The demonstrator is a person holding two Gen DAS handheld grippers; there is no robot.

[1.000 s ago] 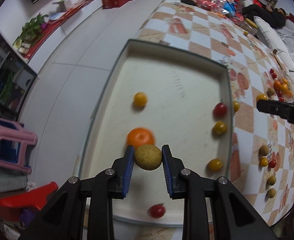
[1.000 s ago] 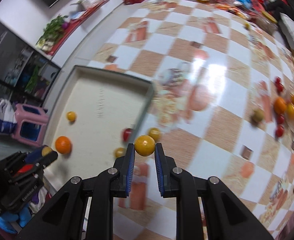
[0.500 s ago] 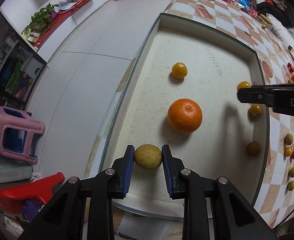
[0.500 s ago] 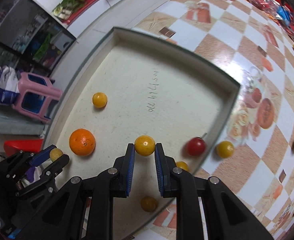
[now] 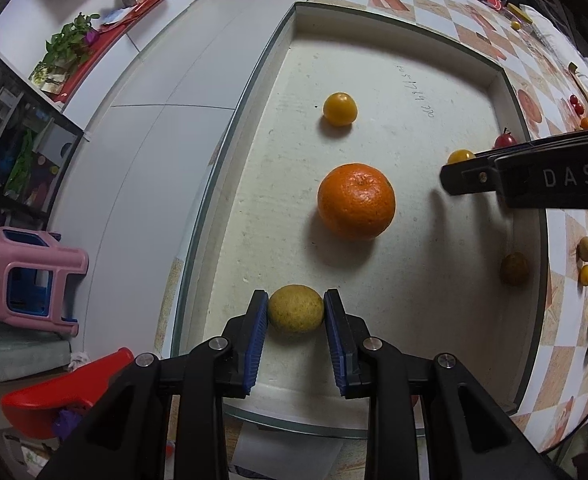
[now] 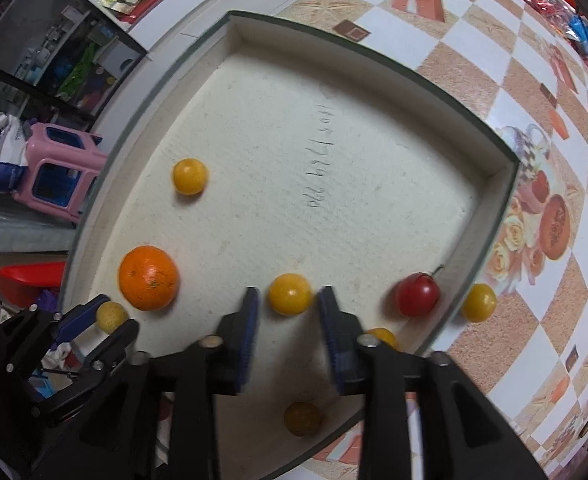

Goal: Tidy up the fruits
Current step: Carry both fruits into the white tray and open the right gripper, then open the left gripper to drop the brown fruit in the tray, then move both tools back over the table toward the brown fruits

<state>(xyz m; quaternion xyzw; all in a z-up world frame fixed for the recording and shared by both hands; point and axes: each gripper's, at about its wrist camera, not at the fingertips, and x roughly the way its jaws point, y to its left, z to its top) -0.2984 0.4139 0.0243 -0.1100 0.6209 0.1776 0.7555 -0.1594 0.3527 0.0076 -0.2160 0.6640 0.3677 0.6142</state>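
Observation:
A shallow white tray (image 5: 394, 36) lies at the table's edge. My left gripper (image 5: 296, 312) is shut on a yellow-green fruit (image 5: 295, 309) low over the tray's near end; both also show in the right wrist view (image 6: 110, 315). A large orange (image 5: 356, 201) and a small yellow fruit (image 5: 339, 109) lie beyond it. My right gripper (image 6: 288, 300) has its jaws apart, with gaps on both sides of a yellow fruit (image 6: 290, 294) between them over the tray floor. A red tomato (image 6: 417, 294) and a brownish fruit (image 6: 303, 419) lie in the tray.
Several small fruits lie on the checkered tablecloth (image 5: 574, 240) right of the tray, one yellow fruit (image 6: 479, 303) just outside its wall. A pink stool (image 5: 30, 276) and a red plastic item (image 5: 66, 392) stand on the floor left of the table.
My right gripper's jaws have opened off the yellow fruit, which now sits loose between them low in the tray. My left gripper has come slightly lower, still shut on its fruit.

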